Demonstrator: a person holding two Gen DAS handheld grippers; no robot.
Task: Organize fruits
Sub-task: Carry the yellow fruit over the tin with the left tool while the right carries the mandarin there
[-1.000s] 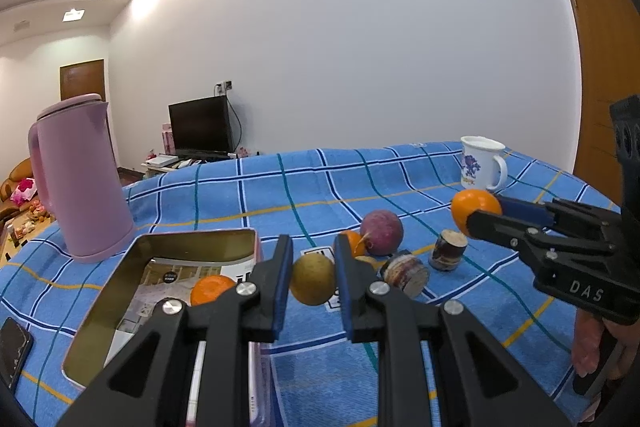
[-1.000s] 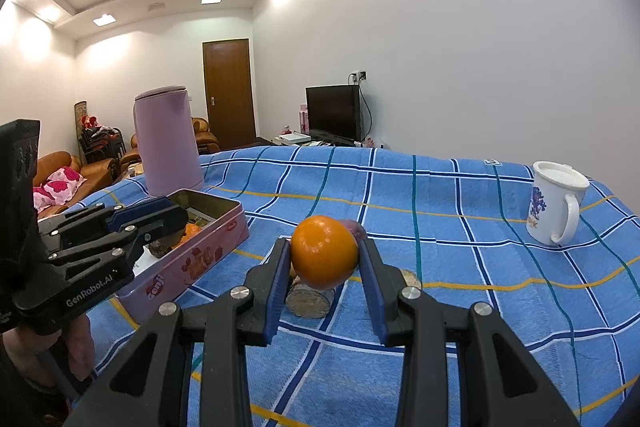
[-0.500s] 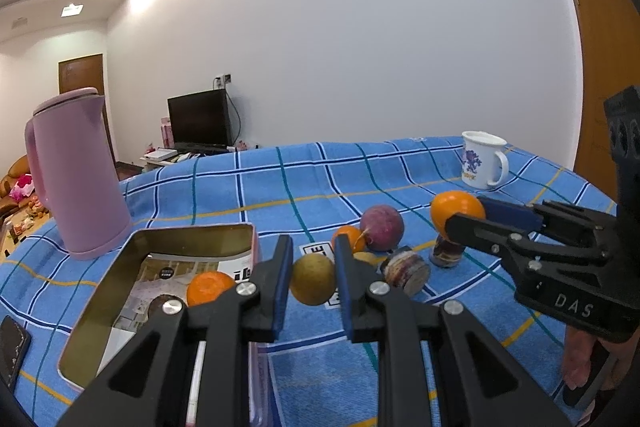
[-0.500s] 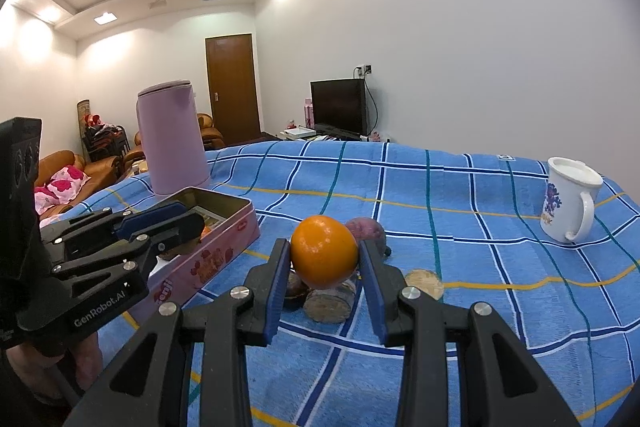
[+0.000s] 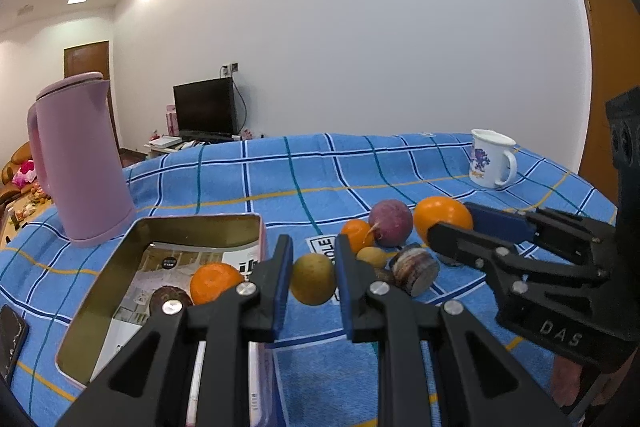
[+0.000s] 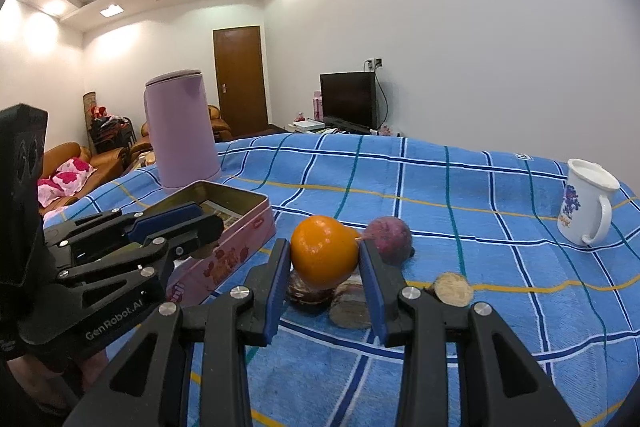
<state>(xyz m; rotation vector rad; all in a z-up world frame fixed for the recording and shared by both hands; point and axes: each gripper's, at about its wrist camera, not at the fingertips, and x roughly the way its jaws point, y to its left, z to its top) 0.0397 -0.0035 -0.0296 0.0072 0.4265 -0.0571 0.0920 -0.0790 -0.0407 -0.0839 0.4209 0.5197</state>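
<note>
My left gripper [image 5: 312, 279] is shut on a yellow-green fruit [image 5: 313, 279], held beside the right wall of the open pink tin [image 5: 192, 223]. The tin holds an orange [image 5: 214, 281] and a dark fruit [image 5: 170, 301]. My right gripper [image 6: 324, 259] is shut on a large orange [image 6: 323, 257], held above the fruit pile; it also shows in the left wrist view [image 5: 442, 217]. On the blue checked cloth lie a purple fruit [image 5: 390, 217], a small orange [image 5: 357, 233], a small yellow fruit [image 5: 372, 257] and cut sugarcane pieces [image 5: 414, 267].
A pink kettle [image 5: 80, 159] stands behind the tin at the left. A white mug [image 5: 490, 159] stands at the far right. A phone [image 5: 10, 339] lies at the left edge. A sugarcane slice [image 6: 452, 289] lies to the right of the pile.
My right gripper has carried the large orange leftwards, closer to the fruit pile and the tin. My left gripper still holds the yellow-green fruit in about the same place.
</note>
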